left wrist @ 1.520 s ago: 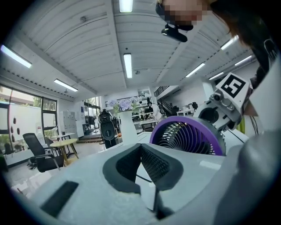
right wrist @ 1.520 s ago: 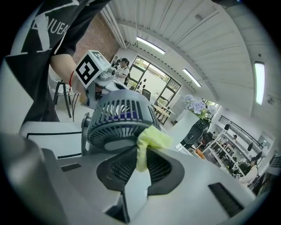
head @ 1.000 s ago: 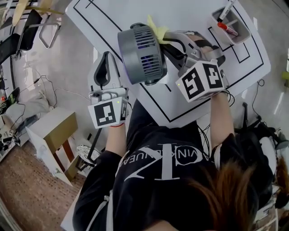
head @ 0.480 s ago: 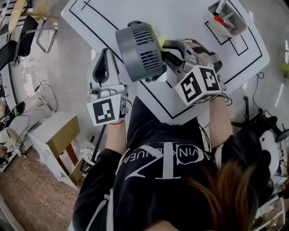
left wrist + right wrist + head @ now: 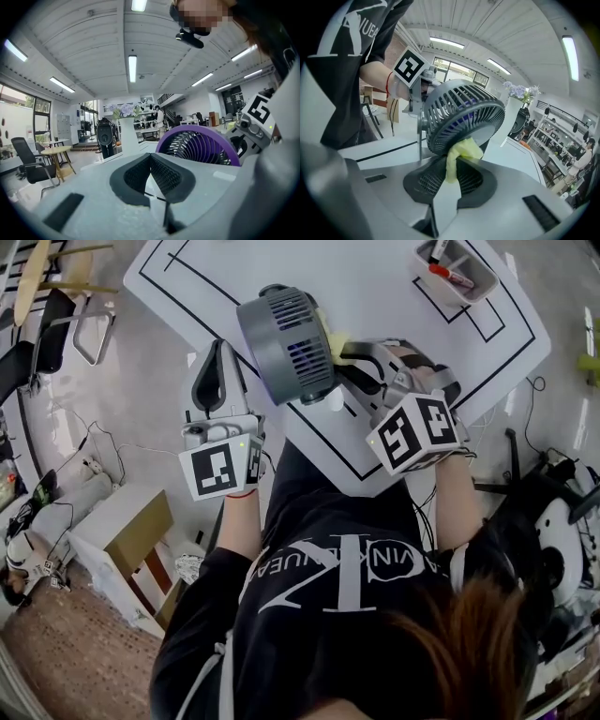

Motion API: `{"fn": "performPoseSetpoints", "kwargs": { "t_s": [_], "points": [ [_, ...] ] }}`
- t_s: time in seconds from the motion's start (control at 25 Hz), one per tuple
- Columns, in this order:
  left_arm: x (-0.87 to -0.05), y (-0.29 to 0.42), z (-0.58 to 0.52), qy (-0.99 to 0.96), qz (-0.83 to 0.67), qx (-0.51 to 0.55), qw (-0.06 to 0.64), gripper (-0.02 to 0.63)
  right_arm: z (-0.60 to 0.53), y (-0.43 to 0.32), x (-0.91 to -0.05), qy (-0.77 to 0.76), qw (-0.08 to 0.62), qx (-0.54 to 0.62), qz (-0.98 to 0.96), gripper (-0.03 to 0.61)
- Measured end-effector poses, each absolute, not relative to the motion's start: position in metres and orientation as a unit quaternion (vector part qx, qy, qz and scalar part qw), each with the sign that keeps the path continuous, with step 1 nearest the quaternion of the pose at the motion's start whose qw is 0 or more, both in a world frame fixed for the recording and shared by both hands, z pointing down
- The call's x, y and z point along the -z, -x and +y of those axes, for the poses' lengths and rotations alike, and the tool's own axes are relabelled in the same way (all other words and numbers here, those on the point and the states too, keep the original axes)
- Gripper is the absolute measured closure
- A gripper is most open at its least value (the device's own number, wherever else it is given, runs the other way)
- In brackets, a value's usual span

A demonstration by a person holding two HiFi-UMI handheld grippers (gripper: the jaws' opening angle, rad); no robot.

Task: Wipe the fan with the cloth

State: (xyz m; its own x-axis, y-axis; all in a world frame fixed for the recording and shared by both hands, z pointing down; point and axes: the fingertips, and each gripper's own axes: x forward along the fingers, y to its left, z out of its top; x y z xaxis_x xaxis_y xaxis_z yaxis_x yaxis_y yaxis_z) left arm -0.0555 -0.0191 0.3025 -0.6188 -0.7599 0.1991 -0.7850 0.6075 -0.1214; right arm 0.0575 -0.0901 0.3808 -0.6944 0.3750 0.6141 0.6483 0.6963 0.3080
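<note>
Now, right gripper (image 5: 451, 176) jaws: clamped on the yellow cloth (image 5: 461, 157), which is pressed to the fan (image 5: 461, 117) grille at its 6 o'clock.
Left gripper (image 5: 150, 164) jaws: together, empty; fan at its 2 o'clock.
Wiping well: probably light pressure, following the slats; the unheld fan could slide.
Bin (image 5: 480, 279), 1 o'clock on the table (image 5: 394, 287): red-capped marker (image 5: 452, 276), perhaps a second pen.

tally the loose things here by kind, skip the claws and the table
fan: 1
cloth: 1
bin: 1
pens in the bin: 2
total: 5
</note>
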Motion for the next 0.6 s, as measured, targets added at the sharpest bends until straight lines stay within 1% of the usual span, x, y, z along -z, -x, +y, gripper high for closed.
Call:
{"fn": "performPoseSetpoints", "kwargs": {
  "t_s": [0.32,0.6],
  "points": [
    [-0.308,0.052,-0.03,-0.448,-0.886,-0.099,0.071,0.603,-0.096,-0.064,-0.348,0.267,0.233,0.28,-0.892,0.52],
    [-0.306,0.055,-0.036,-0.455,-0.882,-0.101,0.072,0.603,-0.107,-0.048,-0.327,0.246,0.197,0.288,-0.904,0.52]
  ]
}}
